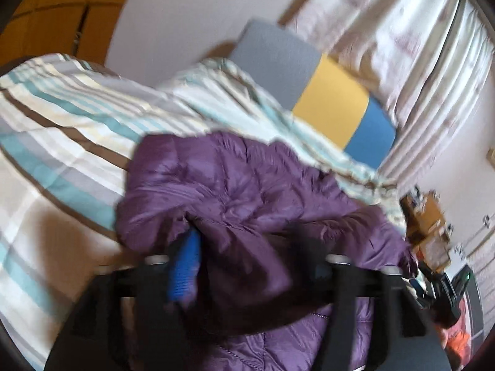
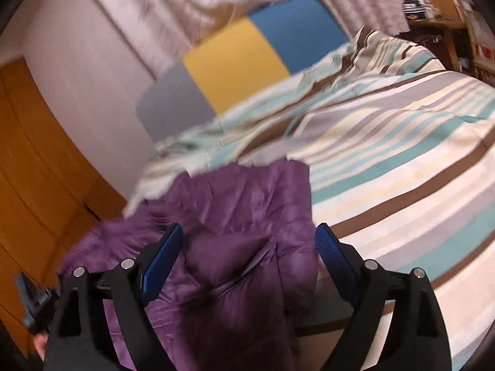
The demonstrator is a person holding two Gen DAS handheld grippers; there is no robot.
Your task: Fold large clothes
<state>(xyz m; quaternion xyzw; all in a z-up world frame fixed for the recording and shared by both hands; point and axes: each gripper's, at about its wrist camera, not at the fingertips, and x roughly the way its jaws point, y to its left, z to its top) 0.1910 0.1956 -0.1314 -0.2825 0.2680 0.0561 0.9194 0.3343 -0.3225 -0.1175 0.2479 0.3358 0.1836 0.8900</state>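
Note:
A purple quilted jacket lies bunched on a striped bed cover. My left gripper stands over its near part with jaws wide apart; jacket folds drape between them and cover the right blue pad, while the left blue pad shows. In the right wrist view the jacket lies between my right gripper's spread blue pads, which do not pinch it. The other gripper shows at the left edge of that view.
The bed carries a grey, yellow and blue headboard cushion, also in the right wrist view. Pale curtains hang behind. Orange wardrobe doors stand beside the bed. A cluttered wooden desk stands past the far side.

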